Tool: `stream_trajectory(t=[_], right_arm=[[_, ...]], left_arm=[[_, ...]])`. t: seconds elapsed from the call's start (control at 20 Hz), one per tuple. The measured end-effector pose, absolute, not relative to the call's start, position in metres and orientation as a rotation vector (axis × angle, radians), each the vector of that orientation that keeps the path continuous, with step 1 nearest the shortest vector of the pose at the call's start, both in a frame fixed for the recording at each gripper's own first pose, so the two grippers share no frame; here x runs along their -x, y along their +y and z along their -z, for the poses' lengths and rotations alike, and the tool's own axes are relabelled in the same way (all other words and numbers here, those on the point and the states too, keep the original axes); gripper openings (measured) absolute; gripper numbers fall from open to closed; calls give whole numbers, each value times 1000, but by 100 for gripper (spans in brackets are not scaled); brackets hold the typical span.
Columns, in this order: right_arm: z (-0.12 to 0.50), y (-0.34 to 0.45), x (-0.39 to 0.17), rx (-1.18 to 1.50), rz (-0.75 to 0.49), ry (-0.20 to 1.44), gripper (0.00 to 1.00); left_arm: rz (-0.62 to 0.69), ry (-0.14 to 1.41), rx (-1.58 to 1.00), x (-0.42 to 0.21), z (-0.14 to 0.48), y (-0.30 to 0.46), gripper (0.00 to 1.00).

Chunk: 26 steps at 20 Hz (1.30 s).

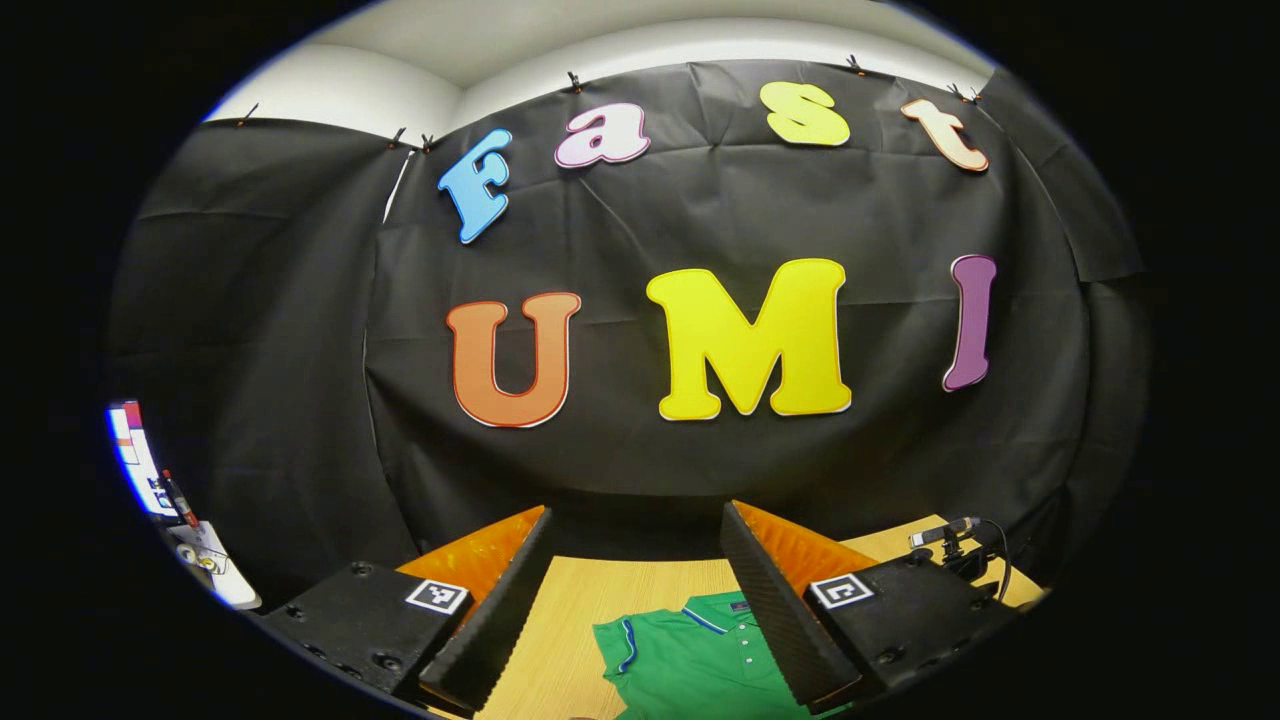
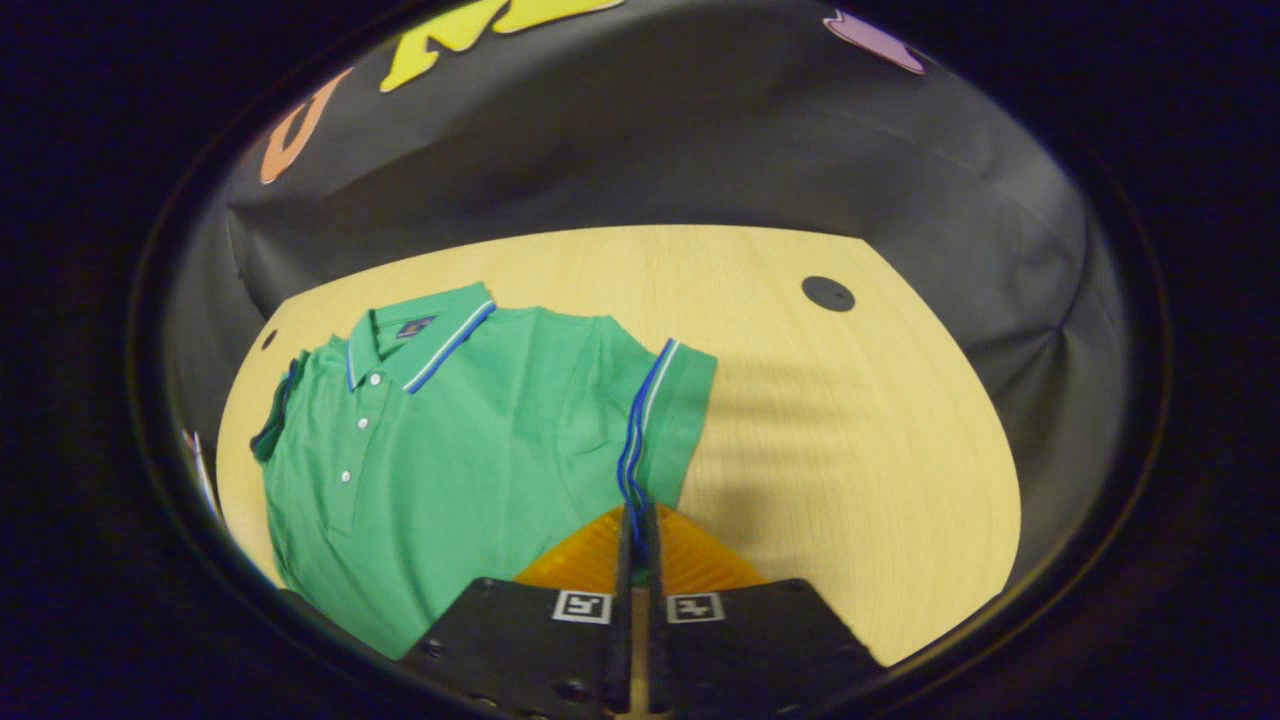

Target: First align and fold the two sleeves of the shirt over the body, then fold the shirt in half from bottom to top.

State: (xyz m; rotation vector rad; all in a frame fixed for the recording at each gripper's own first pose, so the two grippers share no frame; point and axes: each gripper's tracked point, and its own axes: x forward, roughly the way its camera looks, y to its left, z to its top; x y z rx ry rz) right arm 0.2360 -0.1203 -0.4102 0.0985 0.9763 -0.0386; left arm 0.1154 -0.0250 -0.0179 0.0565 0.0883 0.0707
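A green polo shirt [image 2: 450, 440] with blue-and-white trim lies flat on the wooden table [image 2: 850, 430], collar toward the far wall. In the right gripper view my right gripper [image 2: 637, 515] is shut on the striped cuff of the shirt's right-hand sleeve [image 2: 670, 420], pinching its near corner. The other sleeve [image 2: 275, 415] lies at the shirt's far left. In the left gripper view my left gripper [image 1: 640, 530] hangs open above the table, its fingers wide apart and empty, with the shirt's collar [image 1: 700, 625] below and between them.
A round black grommet [image 2: 828, 293] sits in the table at the far right. A small black device with a cable [image 1: 950, 540] stands on the table's right edge in the left gripper view. The black cloth wall [image 1: 700, 250] closes off the back.
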Motion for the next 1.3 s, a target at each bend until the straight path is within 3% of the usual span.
stream_trajectory(t=[0.15,0.4,0.7,1.15,1.2,1.25,1.3], right_arm=[[399,-119,-235,-173,37,981,0],[355,-114,-245,-160,20,892,0],[310,-40,-255,-136,-79,816,0],[332,74,-250,-127,-203,889,1],[331,83,-247,-151,-219,893,5],[327,88,-245,-161,-230,883,14],[322,89,-243,-157,-241,866,43]], left_arm=[[-72,99,-39,-117,23,-24,100],[-74,94,-6,-114,24,-20,100],[-113,106,13,-99,29,1,100],[-217,133,3,-71,36,43,100],[-226,137,2,-69,37,46,100],[-230,137,3,-66,39,48,100],[-232,138,4,-65,39,48,100]])
